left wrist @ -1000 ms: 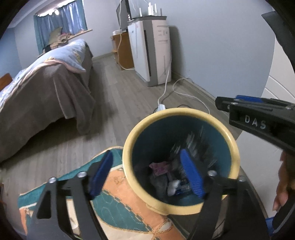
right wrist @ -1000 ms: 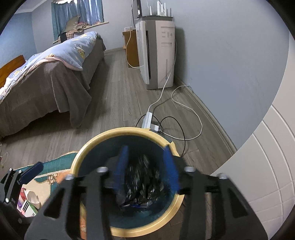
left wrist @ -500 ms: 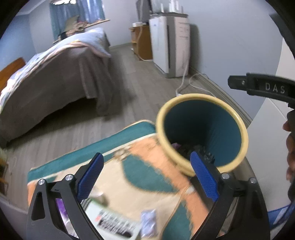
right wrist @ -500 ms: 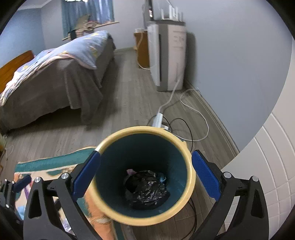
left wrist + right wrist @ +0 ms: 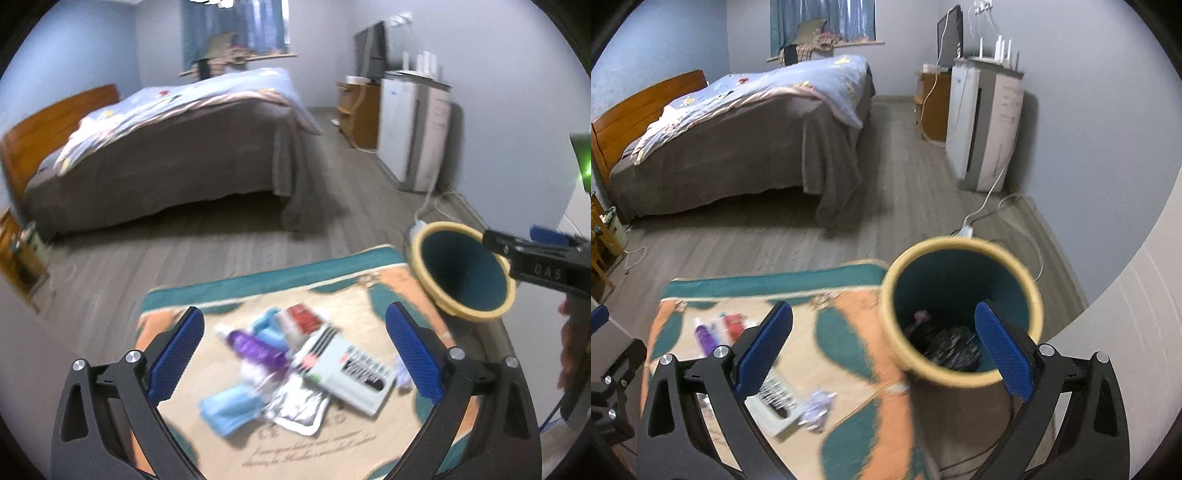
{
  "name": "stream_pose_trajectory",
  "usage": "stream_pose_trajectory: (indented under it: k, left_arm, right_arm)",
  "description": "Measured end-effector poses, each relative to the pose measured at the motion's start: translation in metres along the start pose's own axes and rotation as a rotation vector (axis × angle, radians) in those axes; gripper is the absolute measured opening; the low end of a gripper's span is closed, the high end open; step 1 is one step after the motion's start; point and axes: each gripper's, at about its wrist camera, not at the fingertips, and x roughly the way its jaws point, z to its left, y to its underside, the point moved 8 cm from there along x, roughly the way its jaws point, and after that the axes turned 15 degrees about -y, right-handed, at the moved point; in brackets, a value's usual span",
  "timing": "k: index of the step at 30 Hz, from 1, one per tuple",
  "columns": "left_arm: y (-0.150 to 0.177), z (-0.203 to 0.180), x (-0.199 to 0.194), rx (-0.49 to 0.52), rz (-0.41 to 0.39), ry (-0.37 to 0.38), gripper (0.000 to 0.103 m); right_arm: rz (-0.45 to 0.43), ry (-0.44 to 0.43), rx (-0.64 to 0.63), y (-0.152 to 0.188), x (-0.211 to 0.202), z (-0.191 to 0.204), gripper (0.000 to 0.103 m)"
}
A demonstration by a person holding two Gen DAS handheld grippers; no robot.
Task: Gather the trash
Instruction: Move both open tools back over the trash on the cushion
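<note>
My left gripper (image 5: 295, 354) is open and empty above a pile of trash on the rug (image 5: 343, 295): a white printed box (image 5: 351, 373), a purple bottle (image 5: 255, 347), blue wrappers (image 5: 229, 406), a silver foil pouch (image 5: 295, 406) and a red-and-white packet (image 5: 303, 317). The teal bin with a yellow rim (image 5: 461, 273) stands at the rug's right edge. My right gripper (image 5: 882, 350) is open and empty, just left of the bin (image 5: 960, 306), which holds a black bag (image 5: 945, 347). A crumpled wrapper (image 5: 818, 404) lies on the rug below it.
A bed (image 5: 738, 140) with a brown cover fills the left half of the room. A white appliance (image 5: 982, 125) and a wooden cabinet (image 5: 934, 107) stand along the right wall. A power strip and cables (image 5: 967, 230) lie on the floor behind the bin.
My right gripper opened and dropped the black bag into the bin, then drew back left. My left gripper swung left from the bin to above the trash pile.
</note>
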Motion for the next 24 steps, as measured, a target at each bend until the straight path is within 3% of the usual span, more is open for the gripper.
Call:
stream_pose_trajectory:
  k: [11, 19, 24]
  left_arm:
    - [0.045, 0.082, 0.016, -0.111, 0.062, -0.107, 0.098]
    - [0.058, 0.102, 0.039, -0.102, 0.099, -0.128, 0.098]
    - [0.07, 0.1, 0.058, -0.109, 0.163, -0.098, 0.098]
  right_arm:
    - [0.082, -0.017, -0.024, 0.03, 0.024, 0.049, 0.097]
    - [0.173, -0.003, 0.008, 0.05, 0.058, 0.035, 0.097]
    - [0.212, -0.027, -0.066, 0.062, 0.075, 0.048, 0.097]
